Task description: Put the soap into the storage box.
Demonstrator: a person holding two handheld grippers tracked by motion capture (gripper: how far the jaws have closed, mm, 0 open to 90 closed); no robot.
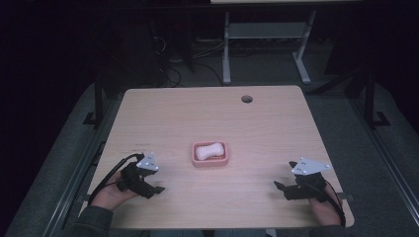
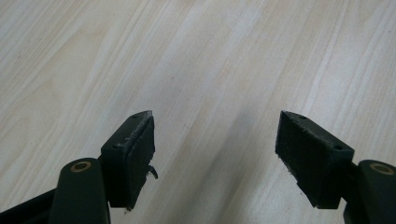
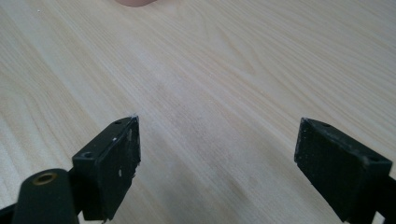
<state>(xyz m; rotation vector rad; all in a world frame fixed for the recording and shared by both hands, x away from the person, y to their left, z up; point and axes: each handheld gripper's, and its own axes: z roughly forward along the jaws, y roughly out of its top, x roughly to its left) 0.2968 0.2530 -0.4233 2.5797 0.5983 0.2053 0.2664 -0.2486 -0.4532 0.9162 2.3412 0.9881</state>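
White soap (image 1: 209, 150), apparently, in pink dish (image 1: 194, 159), hand-held grippers well apart

- Soap dish (image 1: 222, 159): a pink, rounded-rectangular tray with a raised rim, lying flat near the middle of the table, slightly toward the person's side; its edge shows at the top of the right gripper view (image 3: 135, 2).
- Soap bar (image 1: 209, 150): a white, bone-shaped bar, narrowed at its middle, lying lengthwise inside the soap dish, slightly askew to its long sides.
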